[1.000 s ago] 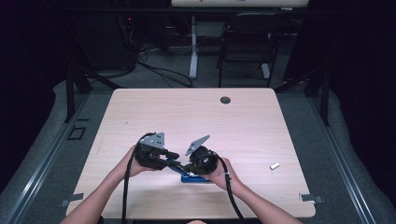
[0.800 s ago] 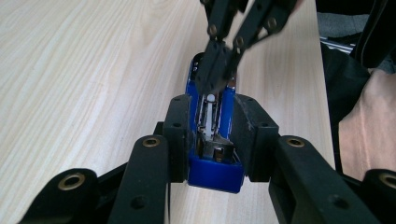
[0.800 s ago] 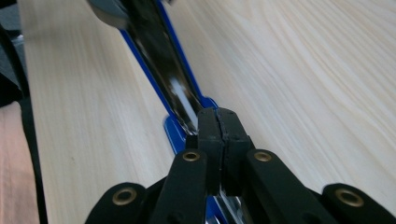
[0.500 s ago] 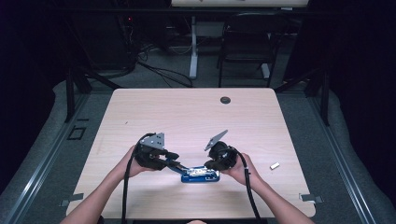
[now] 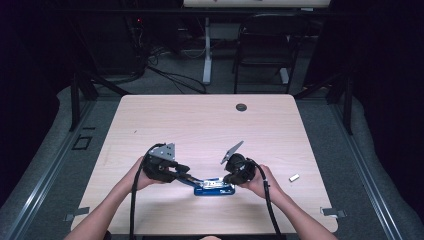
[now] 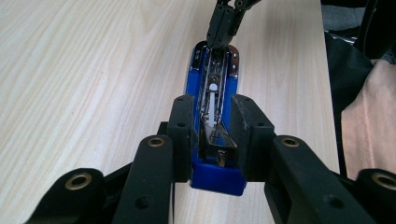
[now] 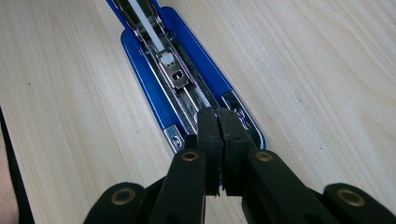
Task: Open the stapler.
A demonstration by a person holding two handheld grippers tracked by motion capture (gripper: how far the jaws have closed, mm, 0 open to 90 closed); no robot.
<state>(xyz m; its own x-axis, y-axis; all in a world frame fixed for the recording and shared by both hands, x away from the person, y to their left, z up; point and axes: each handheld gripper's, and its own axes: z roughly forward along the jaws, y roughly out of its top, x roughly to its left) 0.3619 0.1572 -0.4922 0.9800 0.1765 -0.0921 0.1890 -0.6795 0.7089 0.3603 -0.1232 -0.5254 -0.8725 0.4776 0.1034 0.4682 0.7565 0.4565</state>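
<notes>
A blue stapler [image 5: 214,187] lies near the table's front edge, opened out, with its metal magazine [image 6: 212,79] facing up. My left gripper [image 5: 187,178] is shut on the stapler's rear end, one pad [image 6: 183,116] on each blue side wall, and its jaws have just closed a little tighter on it. My right gripper [image 5: 227,181] is shut, its two pads pressed together with nothing between them. Its tips [image 7: 217,116] rest at the front end of the stapler [image 7: 182,79], over the metal channel. The right gripper [image 6: 224,28] also appears at the far end in the left gripper view.
A small pale piece [image 5: 294,177] lies on the table to the right of my right hand. A black round grommet [image 5: 241,107] sits near the far edge. The wooden table [image 5: 200,130] stretches away behind the stapler. A chair and cables stand beyond it.
My right gripper has moved rightward along the stapler, from about its middle to its right end. The left gripper and the stapler have stayed in place.
</notes>
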